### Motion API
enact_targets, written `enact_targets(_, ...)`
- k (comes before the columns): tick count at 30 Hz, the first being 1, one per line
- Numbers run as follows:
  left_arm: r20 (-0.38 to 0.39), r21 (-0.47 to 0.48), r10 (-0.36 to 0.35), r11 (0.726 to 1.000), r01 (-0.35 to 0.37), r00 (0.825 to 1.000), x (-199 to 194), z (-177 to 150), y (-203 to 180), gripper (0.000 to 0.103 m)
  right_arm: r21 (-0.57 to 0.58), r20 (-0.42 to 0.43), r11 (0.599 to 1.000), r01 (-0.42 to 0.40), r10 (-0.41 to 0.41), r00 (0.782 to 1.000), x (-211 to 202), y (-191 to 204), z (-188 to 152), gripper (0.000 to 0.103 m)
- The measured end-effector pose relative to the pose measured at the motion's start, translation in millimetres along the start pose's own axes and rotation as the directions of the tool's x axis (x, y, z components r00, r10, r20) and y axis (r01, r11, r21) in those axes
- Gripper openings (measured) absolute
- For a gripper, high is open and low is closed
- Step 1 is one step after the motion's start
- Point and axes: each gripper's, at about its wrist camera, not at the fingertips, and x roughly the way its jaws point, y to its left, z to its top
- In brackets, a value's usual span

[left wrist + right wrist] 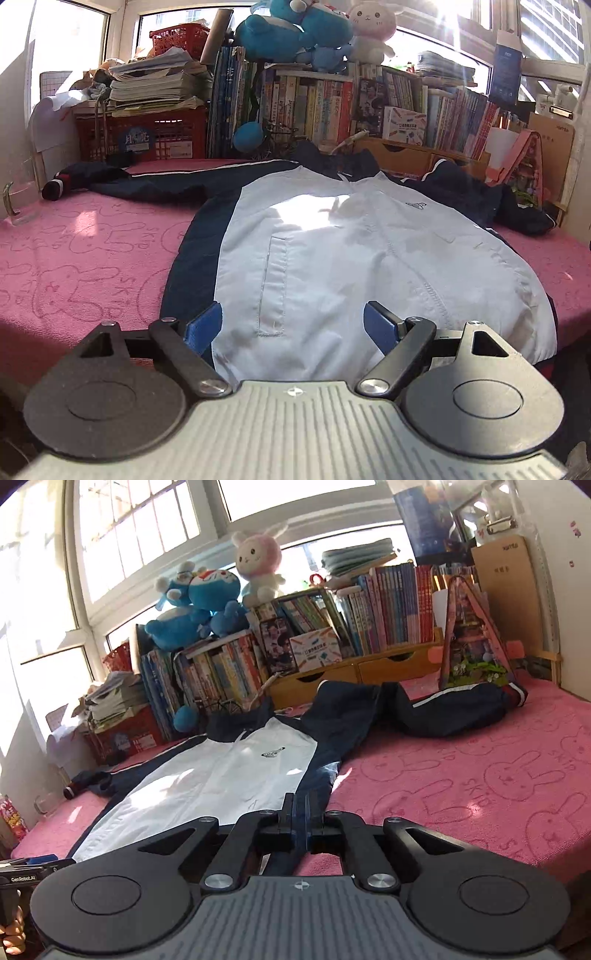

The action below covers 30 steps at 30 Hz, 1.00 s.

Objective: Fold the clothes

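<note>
Currently jacket [332, 236] lies spread flat, front up, on pink-covered desk [81, 266], sleeves out to both sides. Long axis runs straight ahead of the left jaws, hem nearest, collar far. Left gripper [291, 325]: jaws apart, straddling the hem, nothing held. Right gripper [300, 812]: jaws together over the hem's right corner; whether cloth is pinched, can't tell. Books [325, 107] beyond collar.

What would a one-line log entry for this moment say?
jacket spread flat on pink blanket | left tool open over hem | right tool shut at jacket's edge
</note>
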Motion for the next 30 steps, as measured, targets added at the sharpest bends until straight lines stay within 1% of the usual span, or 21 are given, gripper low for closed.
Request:
enact_targets(1,-0.001,0.005,0.015,1.0,-0.015,1.0,0,-1,1,0.085,0.001,-0.017,1.0,-0.022,0.022,1.0,-1,-3,-3,0.019)
enact_targets(2,-0.007,0.007,0.031,1.0,-0.031,1.0,1,-1,4,0.085,0.002,-0.035,0.999,-0.044,0.044,0.998,-2,-5,-5,0.029)
enact_targets(4,-0.024,0.004,0.063,0.998,-0.063,0.998,2,-3,10,0.085,0.005,-0.069,0.996,-0.088,0.089,0.994,-4,-10,-10,0.041)
enact_targets(6,-0.046,-0.027,0.078,0.996,-0.079,0.996,2,-3,22,0.085,-0.011,-0.104,0.991,-0.13,0.128,0.986,6,1,-21,0.043)
enact_targets(7,-0.055,-0.047,0.078,0.996,-0.08,0.995,2,-3,27,0.085,-0.019,-0.122,0.988,-0.151,0.147,0.982,11,7,-27,0.05)
enact_targets(8,-0.062,-0.072,0.074,0.994,-0.079,0.995,0,-4,34,0.085,-0.027,-0.14,0.985,-0.172,0.166,0.976,17,13,-33,0.066)
enact_targets(9,-0.068,-0.099,0.07,0.992,-0.076,0.995,-1,-5,41,0.085,-0.035,-0.158,0.981,-0.192,0.185,0.97,22,19,-39,0.074)
enact_targets(11,-0.082,-0.146,0.063,0.986,-0.075,0.995,-4,-8,54,0.085,-0.01,-0.15,0.976,-0.218,0.214,0.965,32,18,-38,0.095)
enact_targets(13,-0.097,-0.185,0.063,0.979,-0.08,0.993,-5,-12,63,0.085,0.041,-0.142,0.972,-0.231,0.235,0.962,43,12,-36,0.103)
enact_targets(15,-0.114,-0.224,0.058,0.971,-0.083,0.992,-5,-16,72,0.085,0.103,-0.145,0.966,-0.237,0.251,0.957,56,4,-35,0.103)
enact_targets(18,-0.141,-0.265,0.042,0.961,-0.078,0.989,-1,-22,82,0.085,0.249,-0.172,0.926,-0.283,0.33,0.928,77,-17,-42,0.097)
enact_targets(19,-0.147,-0.265,0.039,0.961,-0.077,0.988,0,-24,83,0.085,0.306,-0.177,0.906,-0.292,0.356,0.918,84,-25,-47,0.093)
enact_targets(21,-0.162,-0.263,0.035,0.962,-0.077,0.986,4,-27,84,0.085,0.387,-0.153,0.872,-0.299,0.38,0.912,90,-38,-50,0.08)
enact_targets(22,-0.168,-0.263,0.029,0.962,-0.073,0.985,6,-28,84,0.085,0.403,-0.143,0.858,-0.317,0.402,0.905,88,-40,-49,0.065)
enact_targets(23,-0.171,-0.264,0.022,0.962,-0.067,0.985,8,-29,83,0.085,0.416,-0.135,0.845,-0.337,0.424,0.896,85,-40,-48,0.043)
enact_targets(24,-0.176,-0.264,0.016,0.963,-0.063,0.984,8,-29,82,0.085,0.428,-0.127,0.831,-0.356,0.445,0.886,82,-40,-47,0.033)
enact_targets(25,-0.182,-0.263,0.011,0.963,-0.06,0.983,8,-28,81,0.085,0.432,-0.11,0.818,-0.38,0.466,0.878,73,-38,-42,0.02)
enact_targets(26,-0.183,-0.259,0.01,0.964,-0.058,0.983,6,-27,80,0.085,0.433,-0.092,0.806,-0.404,0.485,0.869,64,-35,-36,0.016)
enact_targets(27,-0.183,-0.254,0.009,0.966,-0.056,0.983,4,-25,79,0.085,0.47,-0.037,0.756,-0.455,0.532,0.846,52,-37,-30,0.015)
enact_targets(28,-0.165,-0.247,0.003,0.968,-0.045,0.986,-2,-22,77,0.085,0.508,0.027,0.695,-0.509,0.577,0.816,39,-40,-25,0.013)
enact_targets(30,-0.116,-0.244,-0.029,0.97,0.0,0.993,-15,-14,73,0.085,0.505,0.156,0.636,-0.584,0.598,0.786,9,-48,-5,0.012)
